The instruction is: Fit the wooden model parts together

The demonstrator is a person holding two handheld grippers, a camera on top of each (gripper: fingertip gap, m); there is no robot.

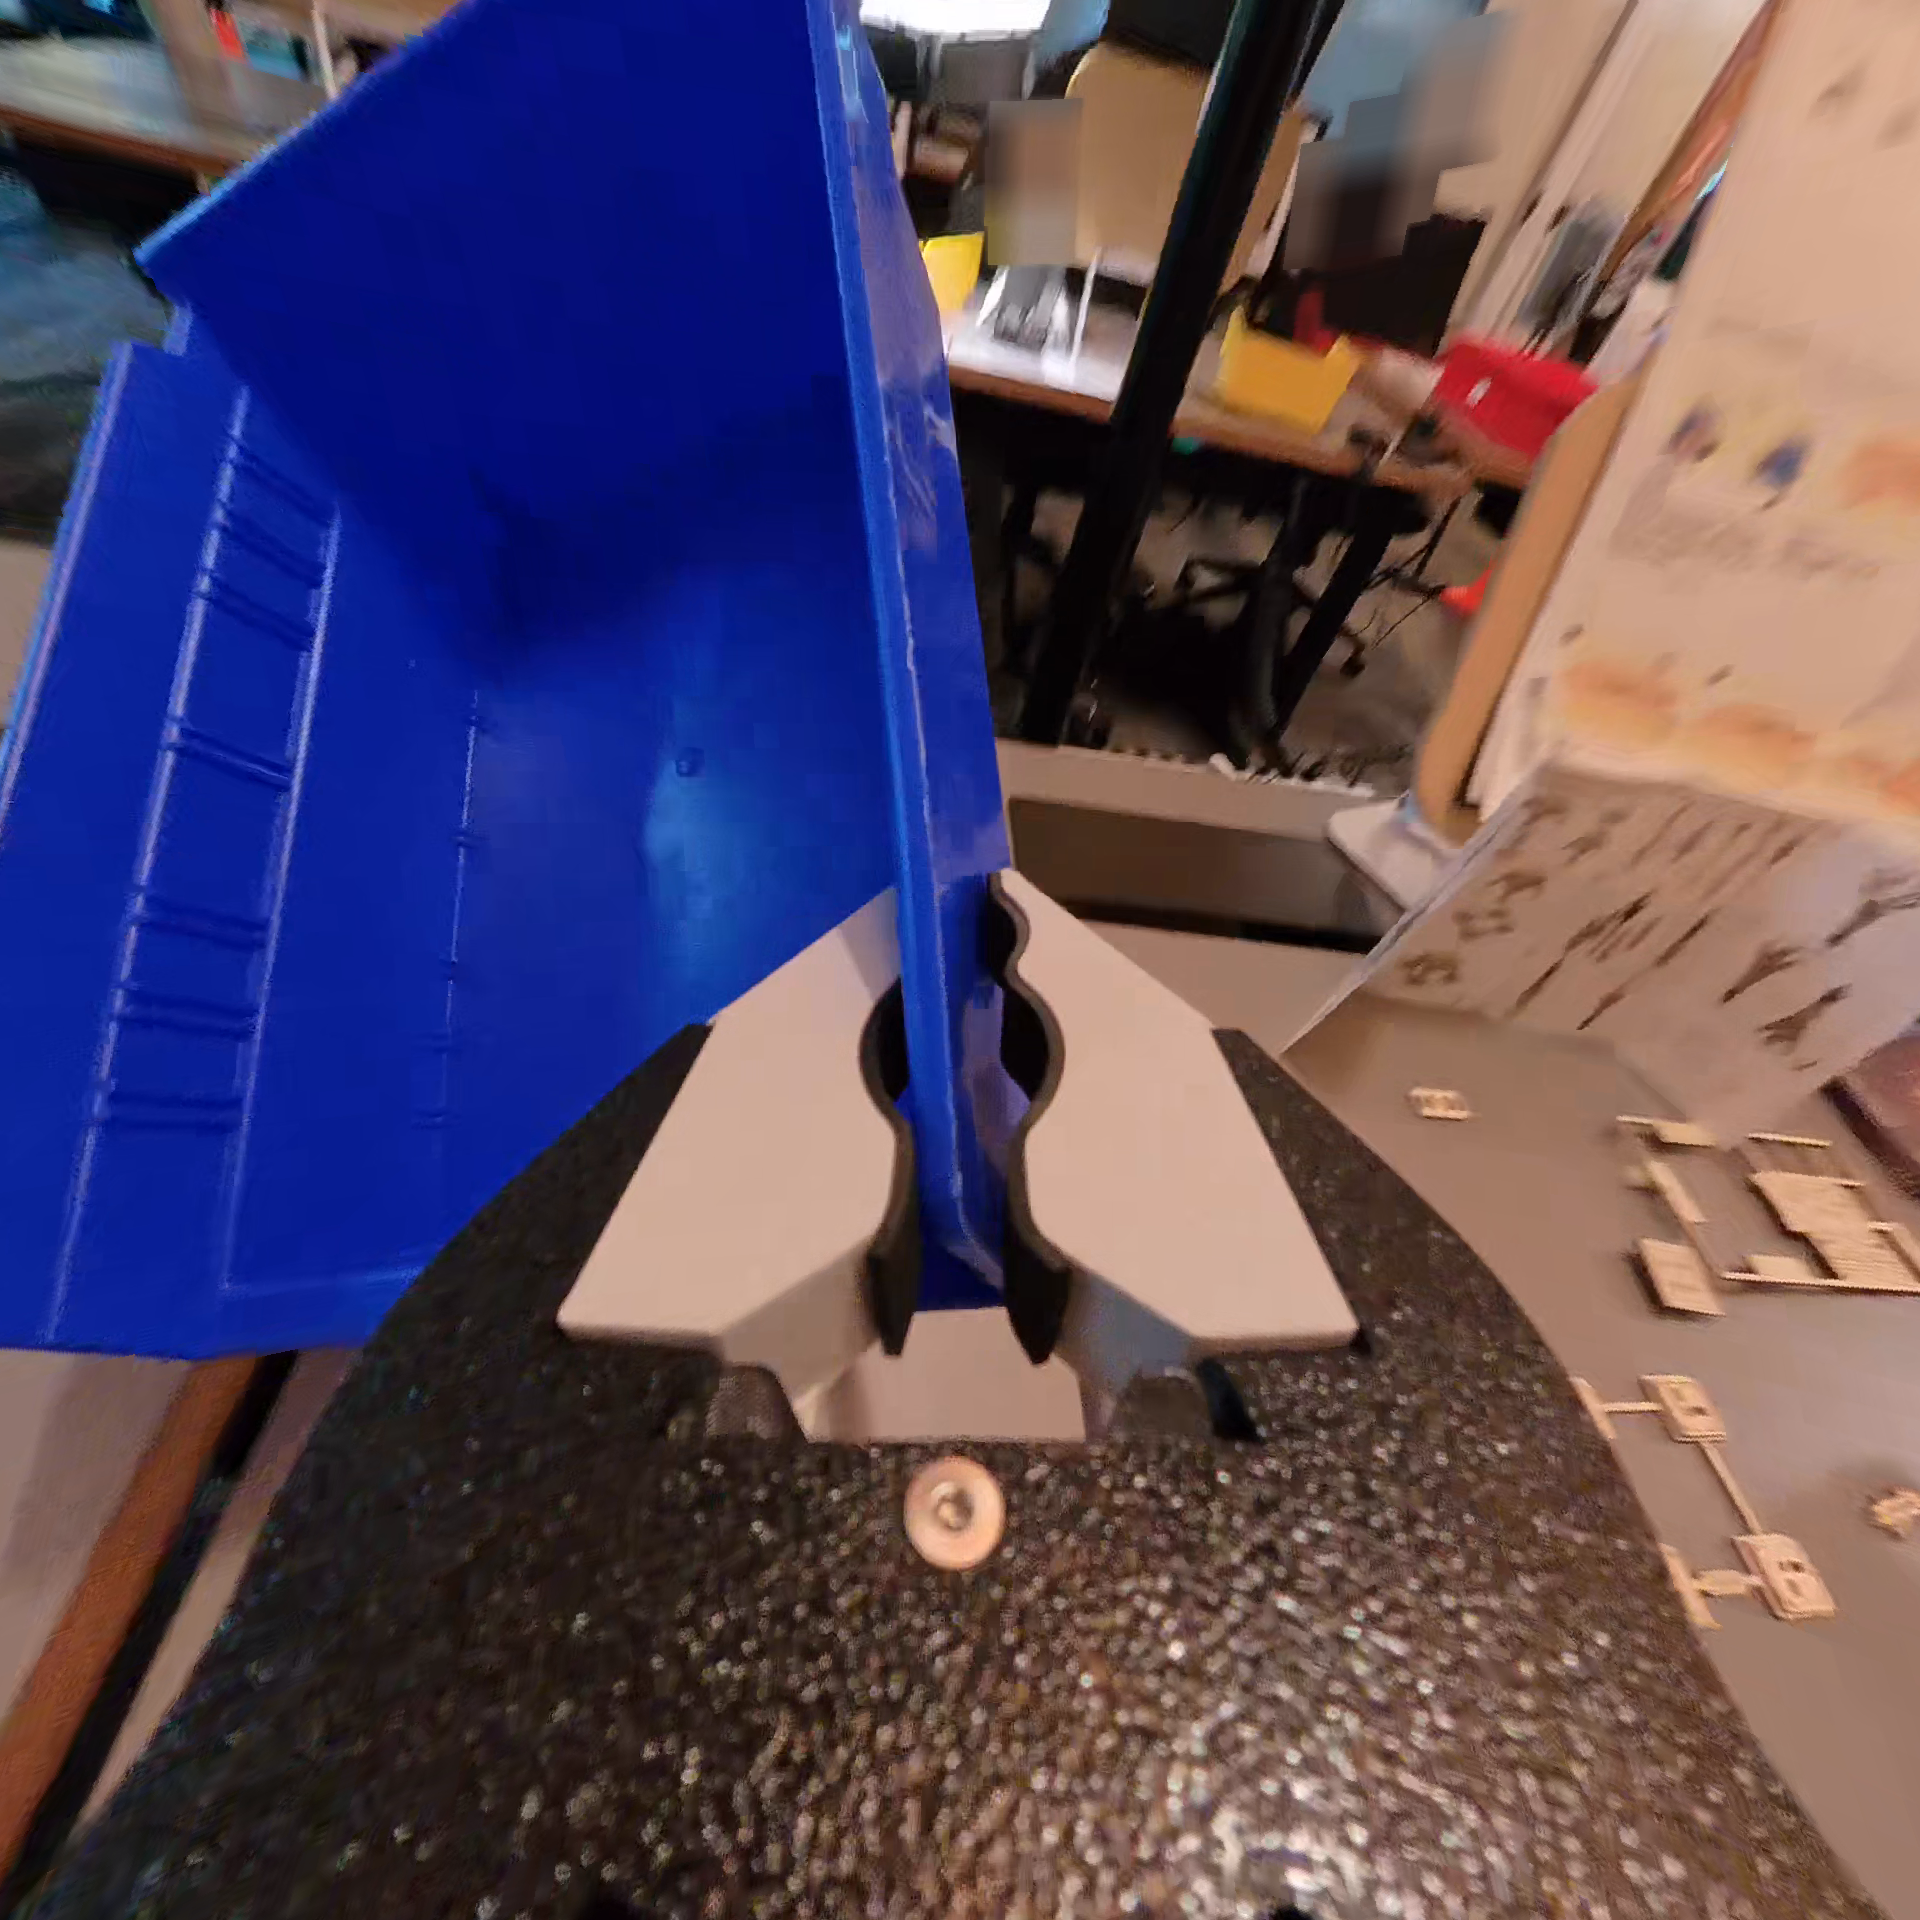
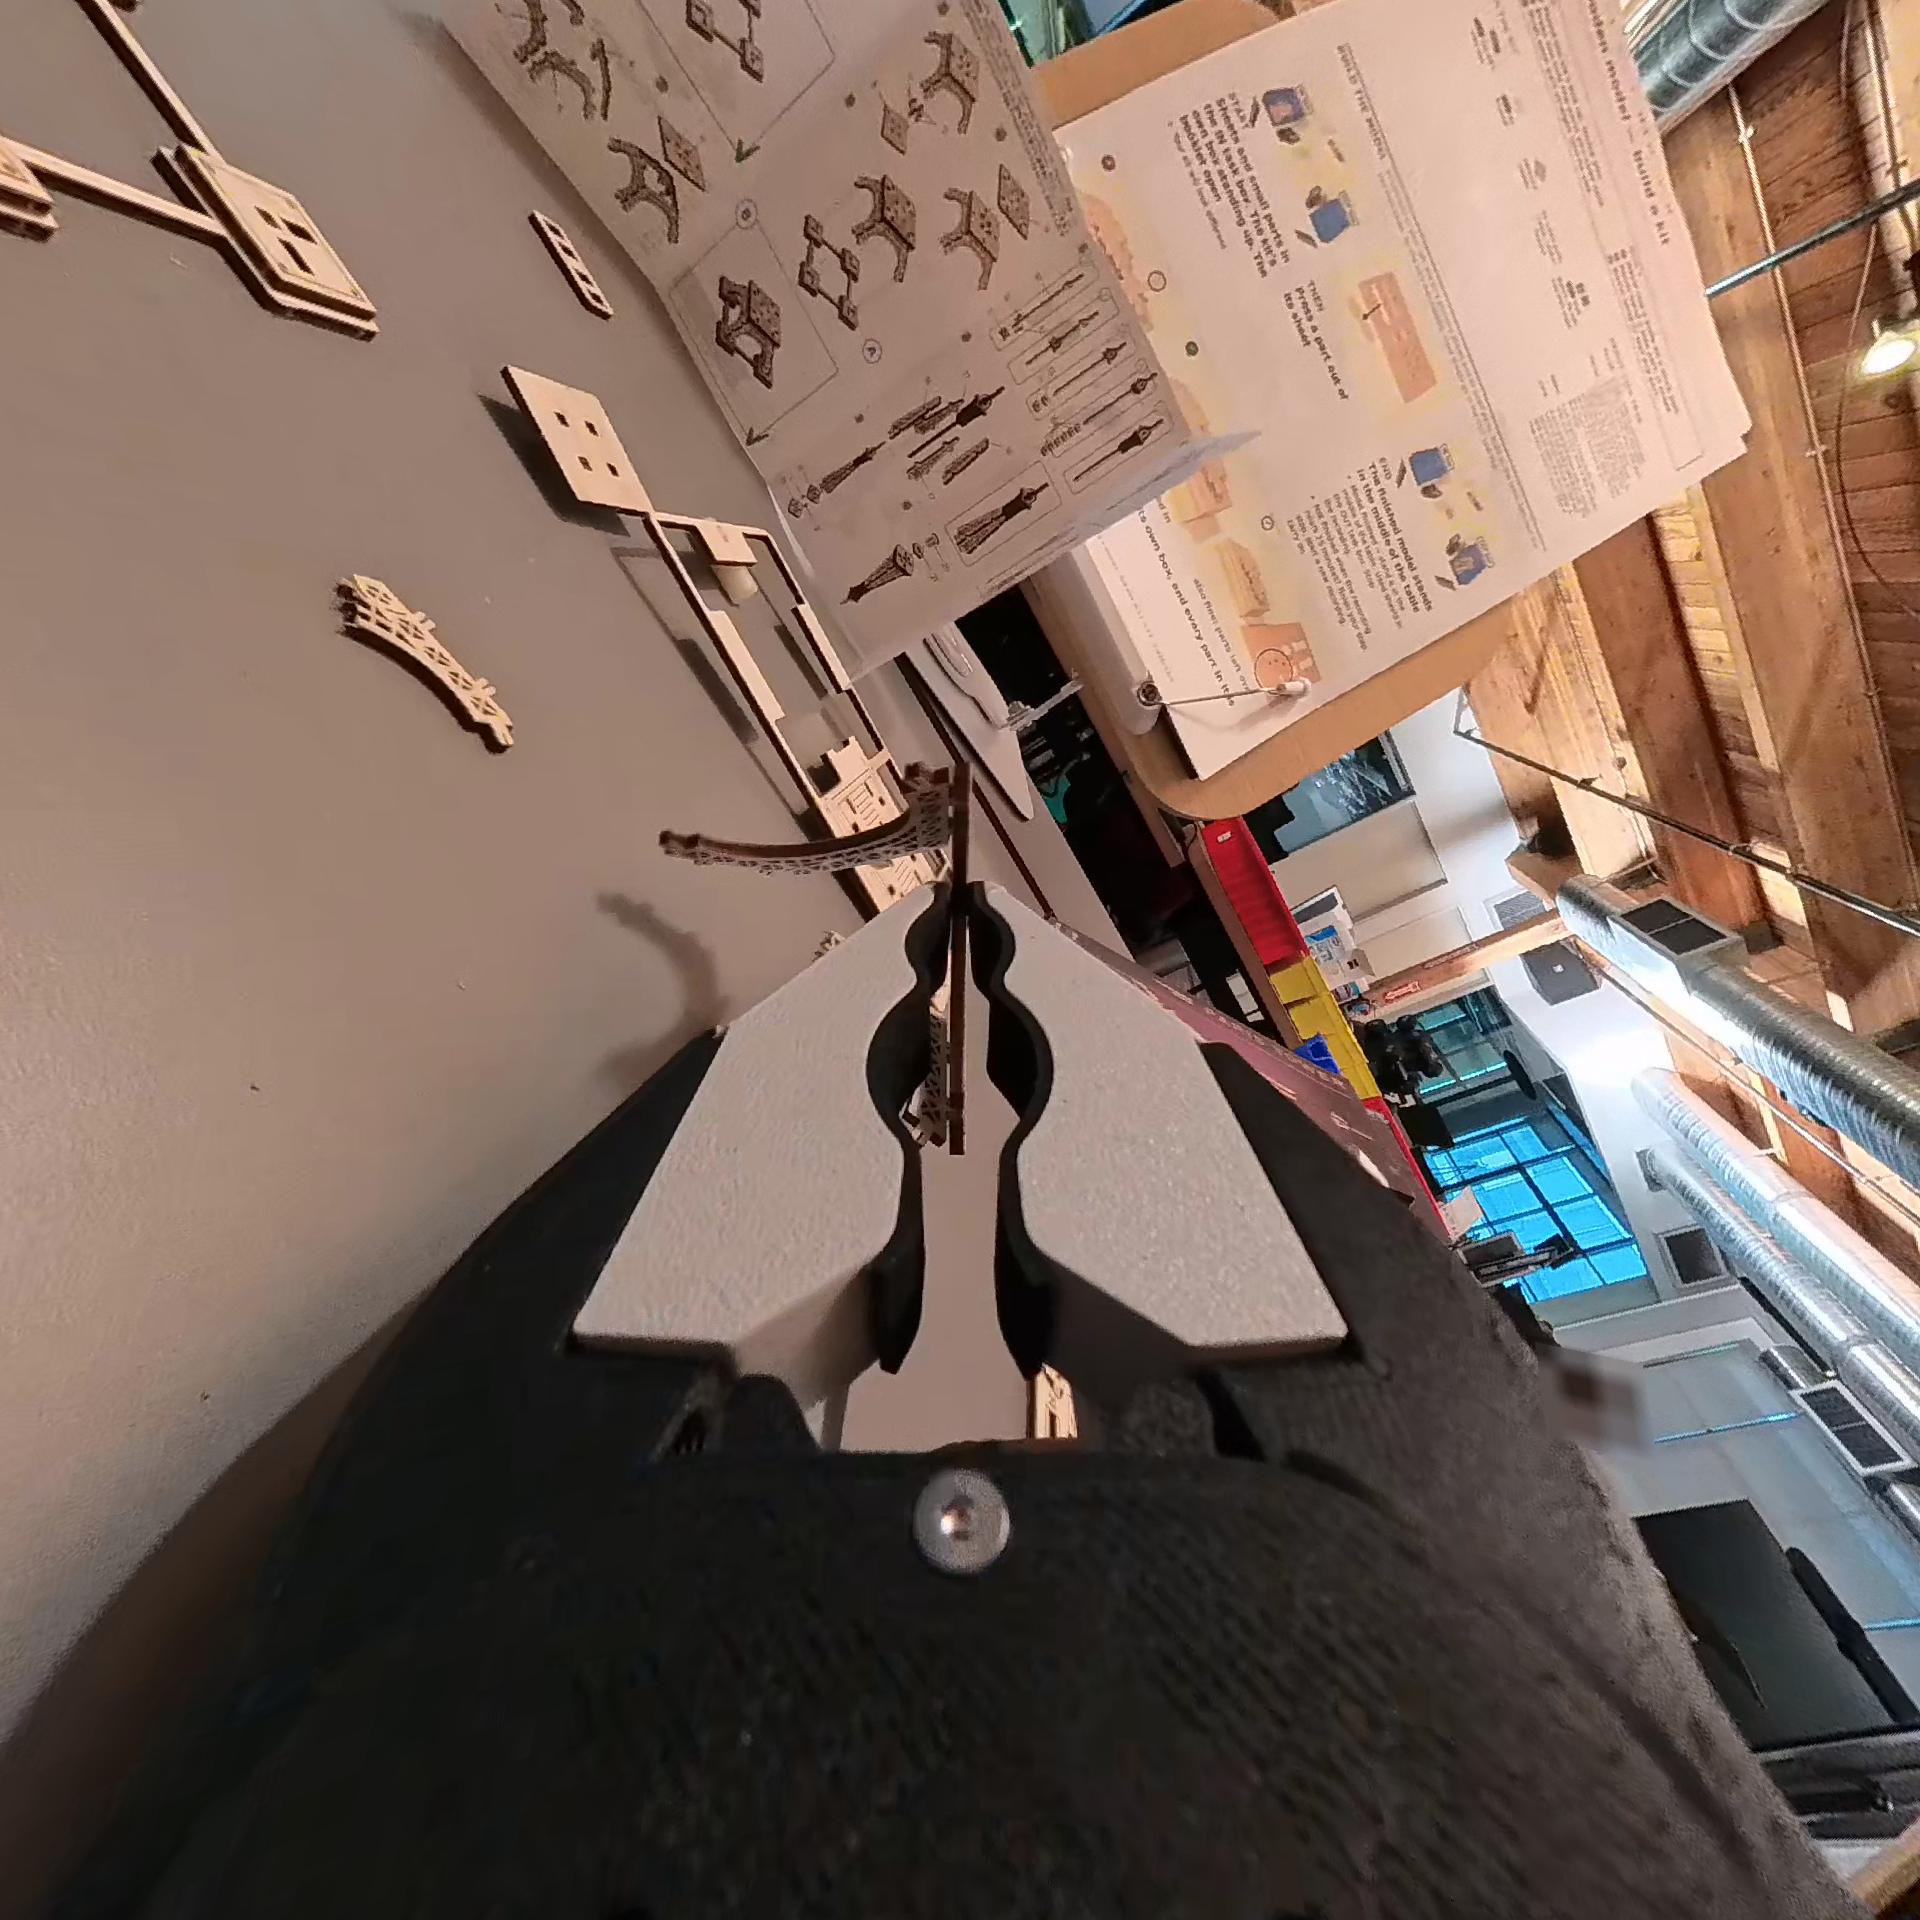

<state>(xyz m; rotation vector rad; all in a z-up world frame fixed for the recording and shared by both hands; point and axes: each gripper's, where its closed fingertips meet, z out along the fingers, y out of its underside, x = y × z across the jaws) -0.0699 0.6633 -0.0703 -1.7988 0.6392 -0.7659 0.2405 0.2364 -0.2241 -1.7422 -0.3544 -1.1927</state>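
My left gripper (image 1: 951, 914) is shut on the side wall of a blue plastic bin (image 1: 520, 675) and holds it tilted up off the grey table (image 1: 1455, 1195). My right gripper (image 2: 958, 914) is shut on a thin wooden plate seen edge-on with a curved lattice leg (image 2: 800, 850) fitted to it, held above the table (image 2: 208, 935). Loose wooden parts lie on the table: a square plate with holes (image 2: 582, 442), a curved lattice piece (image 2: 426, 660), a cut-out sheet frame (image 2: 748, 644) and corner pieces on strips (image 2: 270, 239). Wooden parts (image 1: 1787, 1236) also show in the left wrist view.
An instruction booklet (image 2: 852, 270) lies open by the parts, and a printed sheet on a cardboard board (image 2: 1382, 343) stands behind it. It also shows in the left wrist view (image 1: 1766, 520). A black pole (image 1: 1174, 343) stands beyond the table. Coloured bins sit on a far table (image 1: 1288, 379). The gap from one gripper's tips to the other's is roughly 55 cm. The curved lattice piece (image 2: 426, 660) is about 10 cm from my right fingertips and 50 cm from my left.
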